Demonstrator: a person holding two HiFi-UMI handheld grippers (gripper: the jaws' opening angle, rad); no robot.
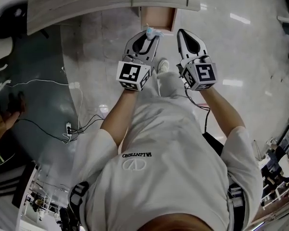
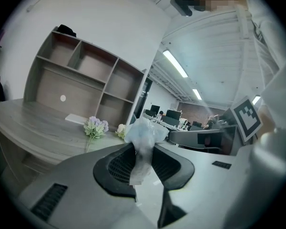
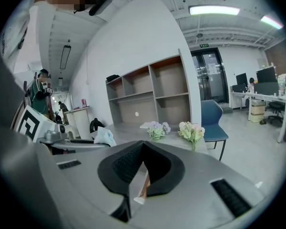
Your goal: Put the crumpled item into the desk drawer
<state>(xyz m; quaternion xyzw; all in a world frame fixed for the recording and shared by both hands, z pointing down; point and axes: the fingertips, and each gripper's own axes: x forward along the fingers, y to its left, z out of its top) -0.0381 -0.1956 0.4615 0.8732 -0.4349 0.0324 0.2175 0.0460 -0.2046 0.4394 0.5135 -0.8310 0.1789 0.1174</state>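
Looking down from the head view, the left gripper [image 1: 149, 35] has its jaws pinched shut on the crumpled item [image 1: 152, 32], a pale bluish-white wad of thin stuff. It bunches up above the tips, with a strip of it hanging down between the pads. In that view the wad sits right at the near edge of the drawer [image 1: 160, 18], which is pulled out from under the table [image 1: 86, 6]. It's held in the gripper, not lying inside the drawer.

The right gripper [image 1: 182, 33] is just beside the left one. Its jaws are closed tip to tip with nothing in them, only a sliver of wood showing through the gap lower down.

The person's arms reach forward side by side, one gripper in each hand. On the table there are a couple of small flower bunches [image 3: 156, 130] in front of a wooden shelf unit [image 3: 152, 92], and a blue chair [image 3: 213, 120] stands off to the side.
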